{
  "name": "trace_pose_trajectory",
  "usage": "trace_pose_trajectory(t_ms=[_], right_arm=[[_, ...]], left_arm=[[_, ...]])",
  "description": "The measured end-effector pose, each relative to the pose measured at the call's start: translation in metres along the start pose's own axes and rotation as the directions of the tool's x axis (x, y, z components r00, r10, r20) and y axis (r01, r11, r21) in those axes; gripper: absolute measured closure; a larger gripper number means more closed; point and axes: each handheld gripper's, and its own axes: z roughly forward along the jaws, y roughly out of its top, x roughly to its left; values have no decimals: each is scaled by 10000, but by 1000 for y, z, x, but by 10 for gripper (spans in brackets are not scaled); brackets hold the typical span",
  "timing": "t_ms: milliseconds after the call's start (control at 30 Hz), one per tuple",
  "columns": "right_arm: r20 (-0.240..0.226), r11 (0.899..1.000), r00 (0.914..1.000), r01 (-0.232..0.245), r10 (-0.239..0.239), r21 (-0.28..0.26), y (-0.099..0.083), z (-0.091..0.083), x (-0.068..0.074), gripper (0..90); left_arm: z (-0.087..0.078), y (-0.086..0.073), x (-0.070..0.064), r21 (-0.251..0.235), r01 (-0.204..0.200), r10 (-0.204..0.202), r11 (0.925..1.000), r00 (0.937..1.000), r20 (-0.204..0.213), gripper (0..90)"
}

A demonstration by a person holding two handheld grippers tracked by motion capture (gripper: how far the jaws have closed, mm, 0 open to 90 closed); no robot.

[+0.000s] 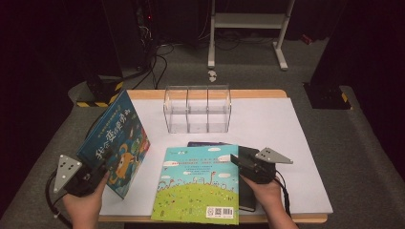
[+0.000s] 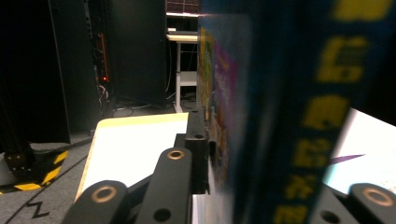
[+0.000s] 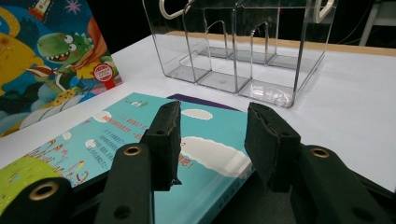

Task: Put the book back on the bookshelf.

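**One book lifted, none yet filed**

The left gripper [image 1: 95, 175] is clamped on the lower edge of the blue dinosaur book [image 1: 116, 143], holding it upright and tilted above the table's left side, well apart from the clear organizer [image 1: 197, 109]; the right gripper [image 1: 239, 162] hangs with jaws parted over the corner of the green picture book [image 1: 198, 185], grasping nothing; that book lies flat on a purple book [image 1: 206, 143] and a black book [image 1: 248, 191]. All three organizer compartments stand empty, so I judge the filing barely begun; every book remains to be slotted. The white table cover [image 1: 282, 143] is otherwise bare over the wooden table [image 1: 258, 94]; beyond lie grey carpet, cables, a white stand [image 1: 248, 28] and dark surroundings.
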Motion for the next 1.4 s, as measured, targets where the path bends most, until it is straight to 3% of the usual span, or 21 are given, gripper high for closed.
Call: trace_pose_trajectory(t_ms=[267,500,567,667,767,833,900,1033,1133,1400], right_arm=[[-22,10000,10000,-72,72,-1,0,0,-1,549],[-43,9998,9998,-174,174,-60,0,0,-2,550],[-77,9997,9997,-211,211,-88,1,-1,-2,550],[-65,9997,9997,-222,221,-112,1,-2,-3,550],[-71,9996,9997,-238,236,-158,2,-3,-4,550],[-60,9995,9997,-251,250,-174,2,-4,-4,551],[-61,9995,9997,-231,230,-193,2,-5,-5,551],[-52,9993,9996,-262,261,-279,3,-8,-6,552],[-52,9991,9996,-274,272,-336,3,-9,-6,552],[-63,9987,9995,-303,301,-410,4,-12,-8,554]], left_arm=[[3,2,-4,190,-241,242,9995,9997,-44,824],[18,10,-12,430,-580,582,9974,9983,-34,831],[27,14,-17,593,-764,763,9953,9971,37,832],[36,21,-24,901,-725,701,9933,9971,297,831],[47,26,-33,1012,-626,566,9929,9965,618,831],[55,28,-41,995,-819,745,9917,9943,765,831],[62,31,-47,939,-760,683,9927,9943,820,831],[80,34,-57,761,-56,-20,9971,9950,994,831],[94,32,-64,622,180,-242,9979,9948,991,831],[134,19,-78,218,217,-230,9995,9980,595,831]])
